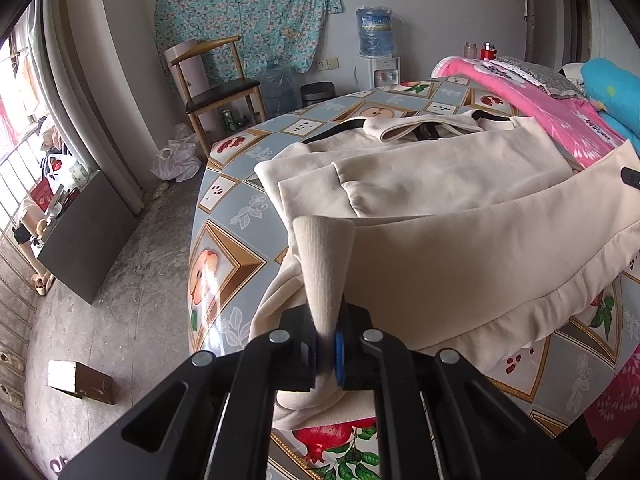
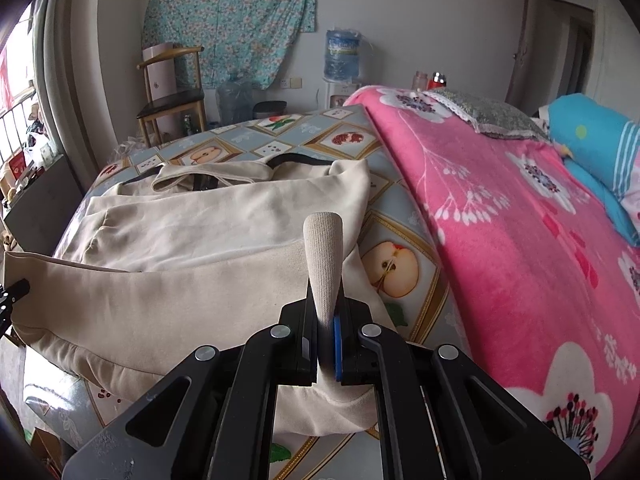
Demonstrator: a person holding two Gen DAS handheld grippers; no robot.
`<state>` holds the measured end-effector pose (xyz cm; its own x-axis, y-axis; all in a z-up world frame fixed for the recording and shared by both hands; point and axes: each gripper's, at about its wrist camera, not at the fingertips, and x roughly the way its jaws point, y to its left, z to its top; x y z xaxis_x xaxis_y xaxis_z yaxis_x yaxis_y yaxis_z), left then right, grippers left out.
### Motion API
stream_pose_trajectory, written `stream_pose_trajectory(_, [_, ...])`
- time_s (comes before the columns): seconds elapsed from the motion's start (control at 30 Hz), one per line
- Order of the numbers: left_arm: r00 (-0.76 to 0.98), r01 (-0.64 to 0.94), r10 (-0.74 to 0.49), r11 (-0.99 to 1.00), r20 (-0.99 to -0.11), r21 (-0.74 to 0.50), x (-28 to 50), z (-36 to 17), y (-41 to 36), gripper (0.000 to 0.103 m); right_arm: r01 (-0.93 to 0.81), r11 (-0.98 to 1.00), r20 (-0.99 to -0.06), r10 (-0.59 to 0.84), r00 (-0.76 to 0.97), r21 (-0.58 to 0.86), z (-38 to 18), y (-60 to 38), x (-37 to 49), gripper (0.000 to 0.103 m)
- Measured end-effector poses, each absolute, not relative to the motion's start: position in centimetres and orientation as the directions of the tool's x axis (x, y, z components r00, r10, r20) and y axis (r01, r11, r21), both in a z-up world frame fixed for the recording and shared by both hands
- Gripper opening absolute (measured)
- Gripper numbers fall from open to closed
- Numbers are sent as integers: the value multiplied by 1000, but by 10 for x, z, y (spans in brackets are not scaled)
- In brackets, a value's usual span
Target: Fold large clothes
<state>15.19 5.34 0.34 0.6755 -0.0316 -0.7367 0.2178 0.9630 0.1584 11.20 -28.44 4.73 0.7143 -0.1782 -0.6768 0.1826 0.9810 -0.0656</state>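
Cream fleece sweatshirt with a black-trimmed collar fills the left wrist view, spread over a table covered by a grey-blue oilcloth printed with fruit panels. The left gripper has its fingers clamped on the garment's ribbed hem, which stands up in a narrow fold between the black pads. From that pinch the lower edge of the sweatshirt is lifted and stretches away to the right, where the tip of the other gripper shows at the frame edge. Both sleeves lie folded across the chest. Beyond the table stand a wooden chair with a dark seat and a white water dispenser carrying a blue bottle.

From the right wrist, the right gripper is likewise closed on the ribbed hem, a tapered strip of it rising between the fingers. The sweatshirt lies ahead and to the left on the oilcloth, its raised hem running left toward the other gripper's black tip. Just beside the table on the right lies a pink floral blanket, with a bright blue bundle of bedding at its far end.
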Motion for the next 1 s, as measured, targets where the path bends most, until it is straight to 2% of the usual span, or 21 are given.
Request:
stream_pose_trajectory(0.23, [668, 182, 5, 969, -745, 169, 151, 17, 52, 6, 168, 984, -648, -165, 743, -58, 60, -286, 108, 6])
stream_pose_trajectory(1.0, [691, 183, -10, 970, -723, 162, 168, 40, 57, 6, 173, 980, -595, -195, 780, -95, 84, -278, 130, 6])
